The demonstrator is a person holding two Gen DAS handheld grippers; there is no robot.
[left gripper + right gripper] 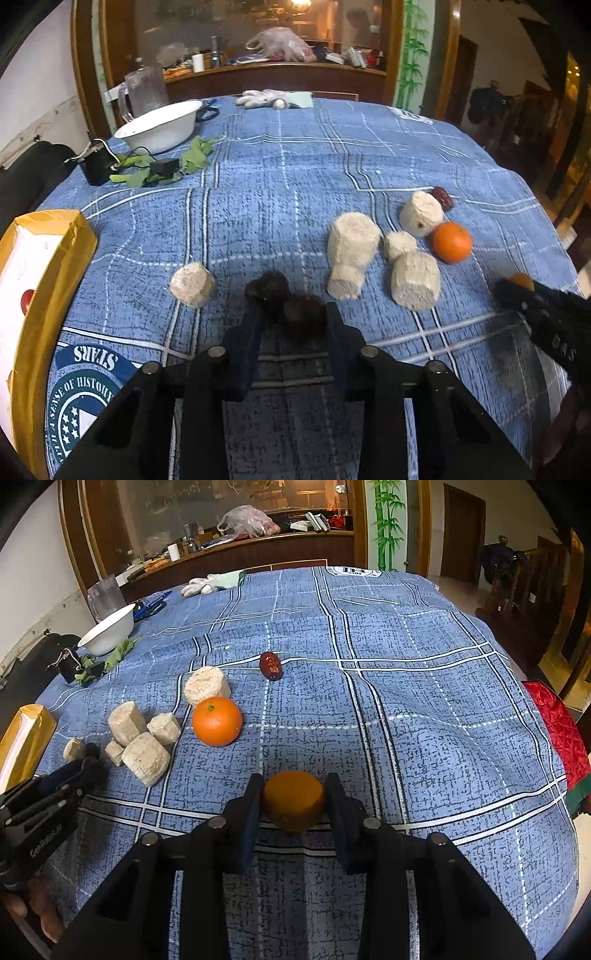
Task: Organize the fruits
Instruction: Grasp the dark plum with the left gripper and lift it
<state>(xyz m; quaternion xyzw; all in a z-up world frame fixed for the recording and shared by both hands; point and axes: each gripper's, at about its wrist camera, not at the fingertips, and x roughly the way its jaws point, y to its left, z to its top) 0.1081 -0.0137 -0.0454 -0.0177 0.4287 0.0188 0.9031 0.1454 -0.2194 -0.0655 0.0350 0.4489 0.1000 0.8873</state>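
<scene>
My right gripper (293,797) clamped on an orange fruit (293,799) at lower centre, my left gripper (293,317) closed around a dark fruit (304,319), whole orange (217,720) on the desk (424,701) left of centre, beside pale chunks (146,753)

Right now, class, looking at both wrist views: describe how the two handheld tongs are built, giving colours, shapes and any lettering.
Both are matte black. The right tongs have two flat dark blue fingers on angular black brackets with round silver bolt heads. The left tongs match in their own view. Seen from the right wrist view, the left tool's body bears white lettering, partly legible.
</scene>
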